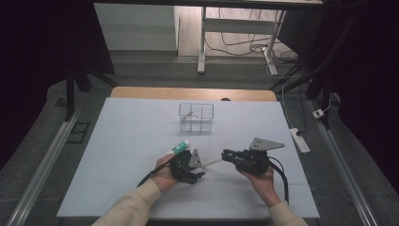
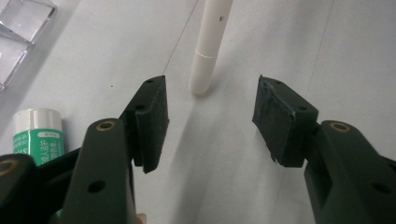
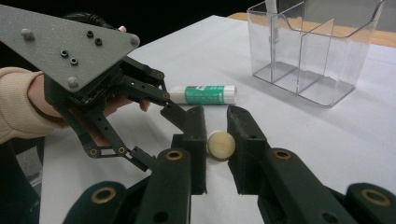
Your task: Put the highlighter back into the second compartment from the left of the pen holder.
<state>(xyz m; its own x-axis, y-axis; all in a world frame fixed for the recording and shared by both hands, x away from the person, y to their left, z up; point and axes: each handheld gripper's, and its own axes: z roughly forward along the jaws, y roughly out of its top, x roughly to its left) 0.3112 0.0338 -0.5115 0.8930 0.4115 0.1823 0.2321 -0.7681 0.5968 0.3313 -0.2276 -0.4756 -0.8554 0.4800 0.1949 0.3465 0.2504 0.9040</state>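
Note:
A white pen [image 1: 212, 162] runs level between my two grippers above the white table cover [image 1: 141, 141]. My right gripper [image 1: 226, 154] is shut on its round butt end [image 3: 220, 145], which sits pinched between the two black jaws [image 3: 215, 114]. The pen's tapered tip [image 2: 203, 65] points at my left gripper [image 2: 212, 86], whose jaws stand open with the tip just ahead of the pads and nothing touching them. In the high view the left gripper [image 1: 195, 168] faces the right one. A green-labelled glue stick [image 1: 180, 147] lies on the cover just beyond the left hand.
A clear plastic organizer [image 1: 196, 117] with several compartments stands at the middle back of the cover, and a thin white item leans in one of them. The glue stick [image 3: 205, 94] lies between it and the left gripper [image 3: 107, 84]. Dark floor surrounds the table.

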